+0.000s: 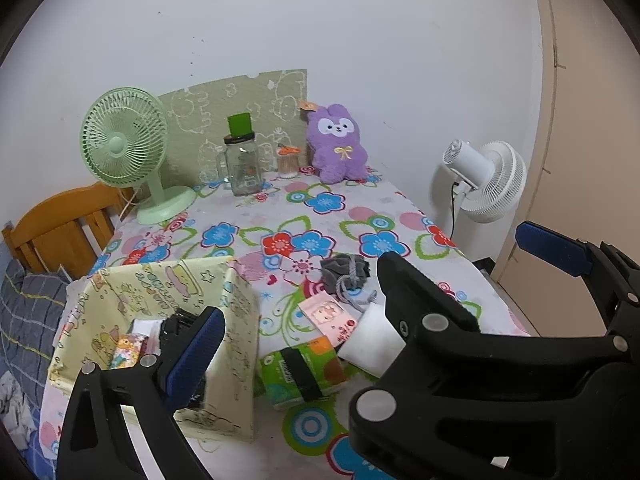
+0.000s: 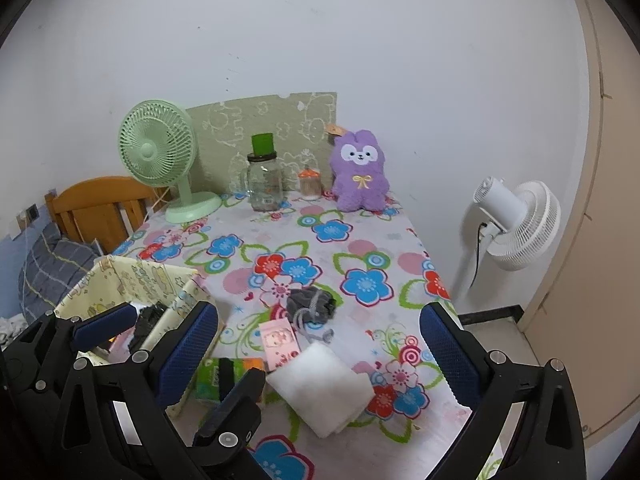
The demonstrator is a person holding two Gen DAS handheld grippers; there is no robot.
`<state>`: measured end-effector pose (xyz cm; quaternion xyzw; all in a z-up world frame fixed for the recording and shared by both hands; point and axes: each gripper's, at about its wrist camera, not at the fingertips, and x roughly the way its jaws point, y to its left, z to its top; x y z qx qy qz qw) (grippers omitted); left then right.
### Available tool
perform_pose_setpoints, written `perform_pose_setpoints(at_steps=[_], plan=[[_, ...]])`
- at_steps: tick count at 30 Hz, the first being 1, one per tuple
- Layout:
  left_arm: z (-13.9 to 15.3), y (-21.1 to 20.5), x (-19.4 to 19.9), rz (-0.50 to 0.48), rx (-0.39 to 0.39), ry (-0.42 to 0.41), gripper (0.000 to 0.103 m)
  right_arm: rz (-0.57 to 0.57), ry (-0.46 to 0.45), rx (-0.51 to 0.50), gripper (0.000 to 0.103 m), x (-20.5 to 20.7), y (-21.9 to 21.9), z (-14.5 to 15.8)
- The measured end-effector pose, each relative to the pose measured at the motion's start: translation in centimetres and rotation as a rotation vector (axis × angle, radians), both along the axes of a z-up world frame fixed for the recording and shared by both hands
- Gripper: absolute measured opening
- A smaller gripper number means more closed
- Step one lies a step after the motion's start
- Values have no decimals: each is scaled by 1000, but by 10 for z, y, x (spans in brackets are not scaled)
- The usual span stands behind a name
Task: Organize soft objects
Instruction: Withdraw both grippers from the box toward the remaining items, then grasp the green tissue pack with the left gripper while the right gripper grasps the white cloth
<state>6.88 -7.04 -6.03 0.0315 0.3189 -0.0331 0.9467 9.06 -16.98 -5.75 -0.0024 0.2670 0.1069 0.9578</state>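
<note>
We are holding both grippers with fingers apart: the left gripper [image 2: 172,336] over the fabric box [image 2: 120,280], the right gripper [image 2: 320,354] above the white folded cloth [image 2: 320,388] on the counter [image 2: 320,248].

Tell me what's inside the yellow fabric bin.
In the yellow fabric bin, a small colourful printed packet and something white behind it show. The left hand-held gripper covers the rest; a dark item beside its finger cannot be identified.

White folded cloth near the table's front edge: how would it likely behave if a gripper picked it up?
The white folded cloth looks soft and layered, so it would probably sag and unfold. It seems light. Lying flat, it should not roll.
</note>
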Motion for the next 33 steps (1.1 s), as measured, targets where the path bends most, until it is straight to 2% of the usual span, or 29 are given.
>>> perform_pose_setpoints(at_steps=[18, 25, 33], plan=[[-43, -26, 15, -32, -8, 83, 101, -35, 48, 7, 102, 10, -25, -44], [-58, -24, 24, 16, -1, 119, 100, -43, 88, 13, 102, 20, -26, -60], [-68, -22, 28, 21, -8, 149, 100, -44, 132, 22, 102, 30, -22, -75]])
